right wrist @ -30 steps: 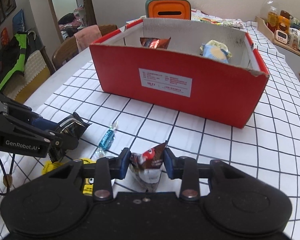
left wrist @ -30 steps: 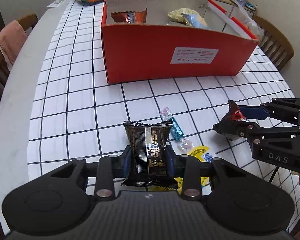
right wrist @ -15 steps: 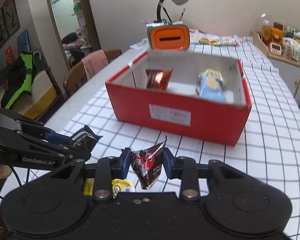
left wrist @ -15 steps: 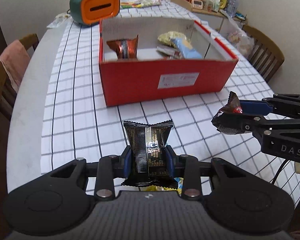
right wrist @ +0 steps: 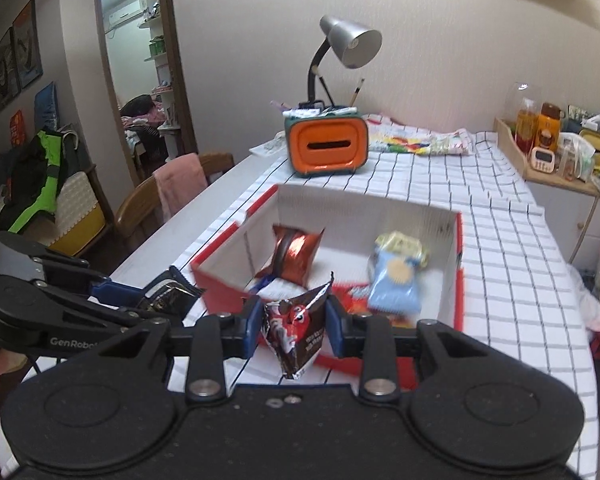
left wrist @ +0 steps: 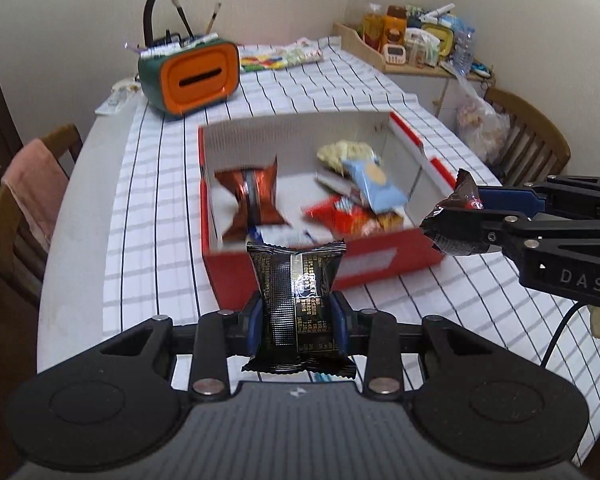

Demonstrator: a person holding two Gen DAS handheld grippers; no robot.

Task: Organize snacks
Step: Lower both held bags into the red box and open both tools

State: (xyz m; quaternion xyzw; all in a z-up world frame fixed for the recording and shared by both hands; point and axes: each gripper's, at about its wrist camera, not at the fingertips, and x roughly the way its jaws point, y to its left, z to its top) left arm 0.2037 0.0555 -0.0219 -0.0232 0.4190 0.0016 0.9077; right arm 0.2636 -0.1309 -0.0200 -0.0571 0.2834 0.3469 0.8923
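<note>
Standing upright, the black snack packet (left wrist: 298, 300) sits clamped in the left hand-held gripper (left wrist: 296, 320).

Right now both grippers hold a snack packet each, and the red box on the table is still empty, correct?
Not quite. The red box is not empty: several packets already lie inside it, as the left wrist view shows. The left gripper and the right gripper each hold a packet.

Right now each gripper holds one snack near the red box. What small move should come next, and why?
Probably carry both forward over the red box. The left gripper grips a black packet, the right gripper a dark red packet, and both appear short of the box opening.
</note>
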